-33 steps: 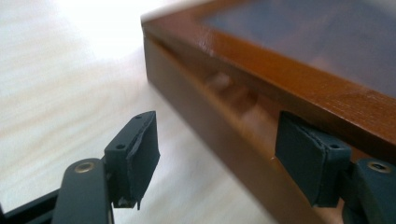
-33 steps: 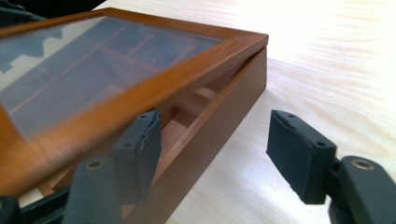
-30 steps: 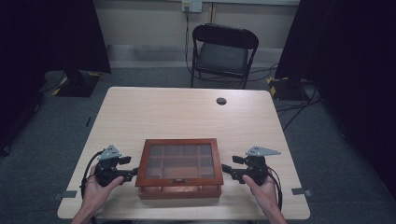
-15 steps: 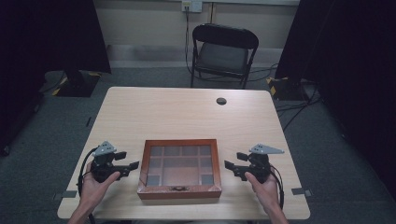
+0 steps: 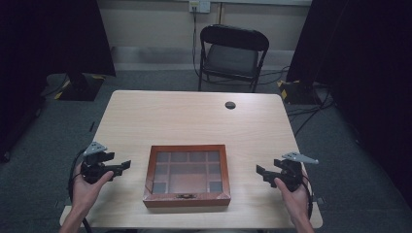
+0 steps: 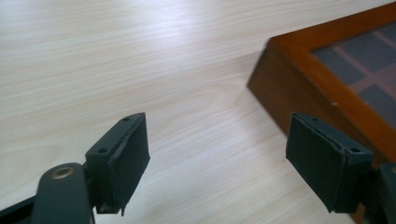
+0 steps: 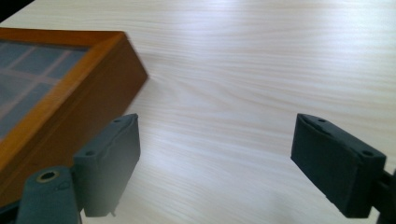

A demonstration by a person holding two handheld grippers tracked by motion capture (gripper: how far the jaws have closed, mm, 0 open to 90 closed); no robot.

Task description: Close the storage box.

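A wooden box with a glass-panelled lid divided into compartments lay closed on the light wood table, near the edge nearest the person, a small metal clasp on its near face. The left gripper was held in the person's left hand to the left of the box, apart from it, its tips pointing toward the box's left side. In the left gripper view its jaws stood wide apart and held nothing, with bare table between them and the box's corner just beyond the right-hand jaw. The right gripper was held in the person's right hand to the right of the box, likewise apart from it and pointing toward its right side. In the right gripper view its jaws were also spread wide and empty, the box's side lying beyond the left-hand jaw. A small dark round object sat on the table well beyond the box, toward the far edge. A black folding chair stood on the grey floor past the far edge of the table, in line with the box. Cables ran along the floor to the right of the chair.
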